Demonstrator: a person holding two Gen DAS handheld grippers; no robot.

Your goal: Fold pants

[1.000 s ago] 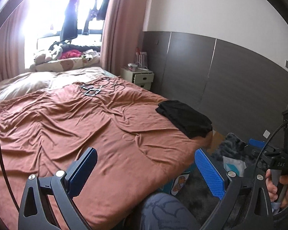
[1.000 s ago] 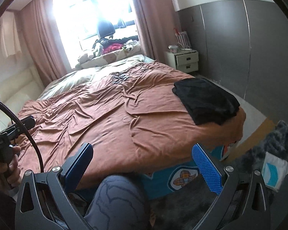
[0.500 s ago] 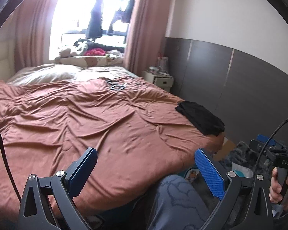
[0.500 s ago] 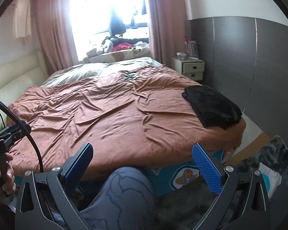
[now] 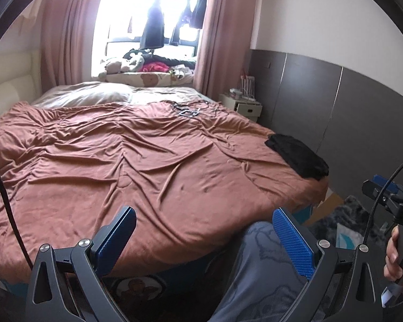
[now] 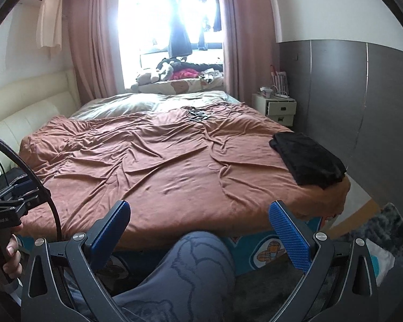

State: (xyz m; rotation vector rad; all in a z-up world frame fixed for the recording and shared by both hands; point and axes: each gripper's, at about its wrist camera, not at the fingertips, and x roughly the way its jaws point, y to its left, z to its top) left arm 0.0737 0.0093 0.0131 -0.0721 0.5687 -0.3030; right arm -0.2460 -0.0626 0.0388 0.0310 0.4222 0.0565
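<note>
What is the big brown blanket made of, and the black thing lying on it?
The brown blanket looks like soft, matte brushed fabric; it rumples into gentle wrinkles. The black thing, likely the folded pants, looks like dull knit cloth with limp edges, though its weave is too dark to tell.

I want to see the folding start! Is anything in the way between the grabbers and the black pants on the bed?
Nothing visible blocks them. The black pants lie at the bed's right edge on the brown cover, which is bare between. Both the left gripper and right gripper are open, well short of the pants, above the person's knee.
</note>
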